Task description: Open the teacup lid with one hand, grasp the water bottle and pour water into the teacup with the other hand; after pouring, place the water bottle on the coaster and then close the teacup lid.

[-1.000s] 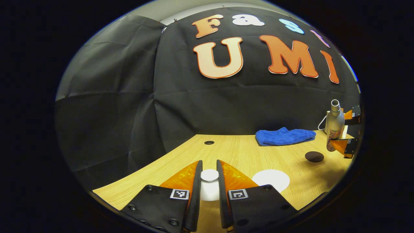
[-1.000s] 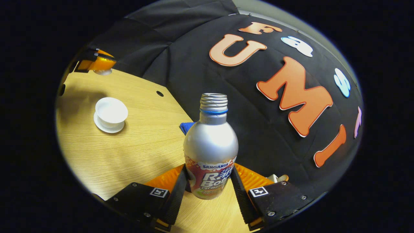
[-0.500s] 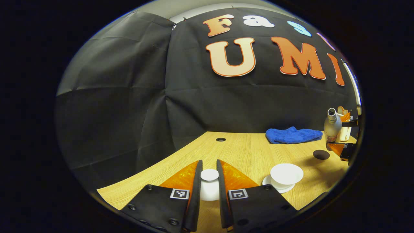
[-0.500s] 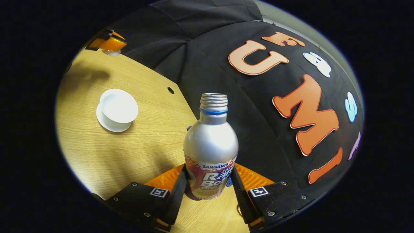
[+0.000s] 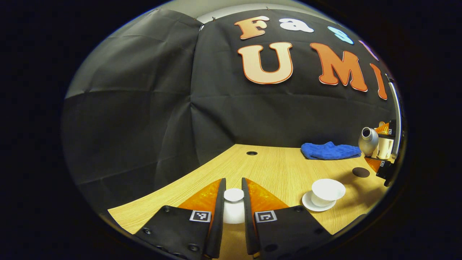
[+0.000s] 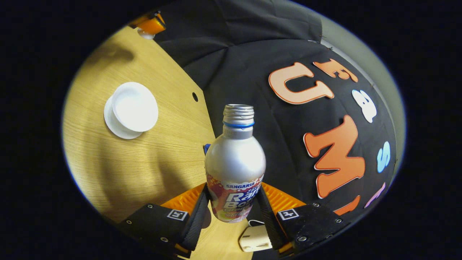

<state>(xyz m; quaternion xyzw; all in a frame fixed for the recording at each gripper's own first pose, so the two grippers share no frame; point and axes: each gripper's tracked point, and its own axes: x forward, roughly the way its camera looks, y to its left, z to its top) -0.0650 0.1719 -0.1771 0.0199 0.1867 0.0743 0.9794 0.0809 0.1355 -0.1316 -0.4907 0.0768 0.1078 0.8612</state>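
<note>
Lid's off: the left gripper [image 5: 233, 202] is clamped on the white lid [image 5: 233, 195] by its knob, holding it off to the side above the bench [image 5: 274, 169]. The teacup [image 5: 327, 190] sits uncovered on its saucer [image 5: 312, 206], looking empty from above in the right gripper view. The right gripper [image 6: 232, 211] is closed on the bottle [image 6: 235, 169], uncapped and lifted clear of the bench, and in the left gripper view it leans toward the cup. It's well short of the rim, though. So opening and grasping are done; the pour hasn't started. Left to do: pouring, parking the bottle on the dark coaster [image 5: 361, 172], then the lid goes back.
</note>
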